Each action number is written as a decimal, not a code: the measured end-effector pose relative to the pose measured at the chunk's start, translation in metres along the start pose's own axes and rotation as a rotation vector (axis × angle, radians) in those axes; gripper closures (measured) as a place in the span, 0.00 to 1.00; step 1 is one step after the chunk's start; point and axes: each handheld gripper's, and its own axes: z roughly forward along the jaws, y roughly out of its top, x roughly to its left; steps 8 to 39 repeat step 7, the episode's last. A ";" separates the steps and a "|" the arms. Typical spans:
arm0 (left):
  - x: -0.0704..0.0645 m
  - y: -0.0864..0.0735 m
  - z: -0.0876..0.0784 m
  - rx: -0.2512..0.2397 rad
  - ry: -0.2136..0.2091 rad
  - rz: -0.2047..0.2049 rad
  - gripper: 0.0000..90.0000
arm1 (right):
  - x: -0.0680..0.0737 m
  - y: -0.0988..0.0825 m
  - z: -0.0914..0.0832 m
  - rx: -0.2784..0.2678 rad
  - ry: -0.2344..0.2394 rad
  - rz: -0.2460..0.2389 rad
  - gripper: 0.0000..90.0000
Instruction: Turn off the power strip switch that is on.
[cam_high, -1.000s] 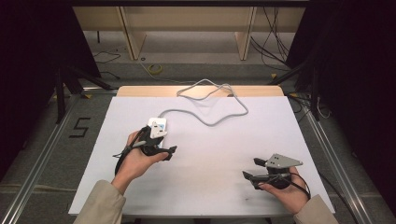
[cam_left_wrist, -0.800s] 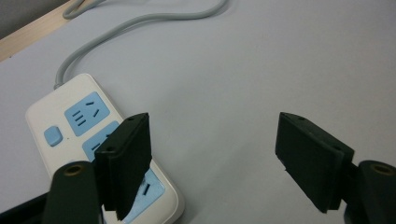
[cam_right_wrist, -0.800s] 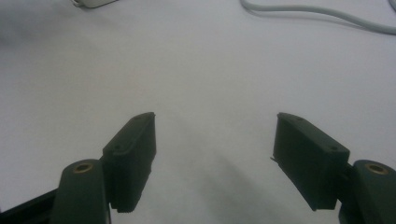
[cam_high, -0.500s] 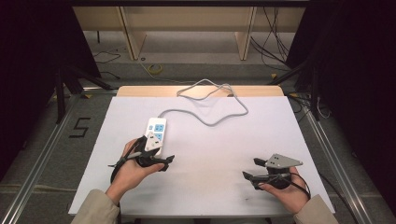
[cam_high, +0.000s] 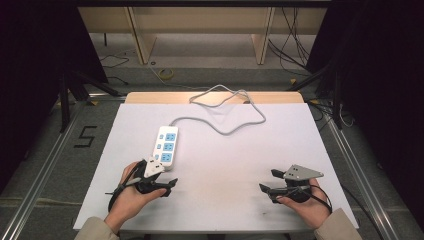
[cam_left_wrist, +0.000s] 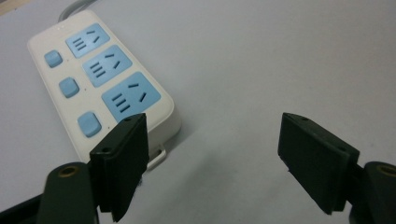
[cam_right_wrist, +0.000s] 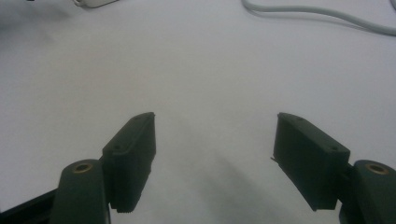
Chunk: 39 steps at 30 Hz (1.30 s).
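The power strip (cam_high: 166, 145) is seen lying flat on the white table (cam_high: 310, 145), just beyond the left gripper (cam_high: 157, 182), whose jaws are spread, empty. The right gripper (cam_high: 270, 186) is likewise held open, well apart.

You will find one legible mark: a black numeral "5" (cam_high: 86, 136) on the grey floor left of the worktop (cam_high: 300, 150). The power strip (cam_high: 166, 145) bears no readable lettering.

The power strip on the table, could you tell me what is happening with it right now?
A person works at a white table with a gripper in each hand. The left gripper is open, empty, just off the near end of the white power strip, which lies flat, its grey cord looping toward the far edge. The right gripper is open, empty, resting apart at the near right.
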 end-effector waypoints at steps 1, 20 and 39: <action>0.000 -0.001 0.000 0.001 0.002 0.000 0.27 | 0.000 0.000 0.000 0.000 0.001 0.000 0.34; -0.002 -0.001 -0.001 -0.018 0.005 -0.016 0.25 | 0.000 0.001 0.001 0.000 0.001 -0.003 0.34; -0.002 -0.001 -0.001 -0.018 0.005 -0.016 0.25 | 0.000 0.001 0.001 0.000 0.001 -0.003 0.34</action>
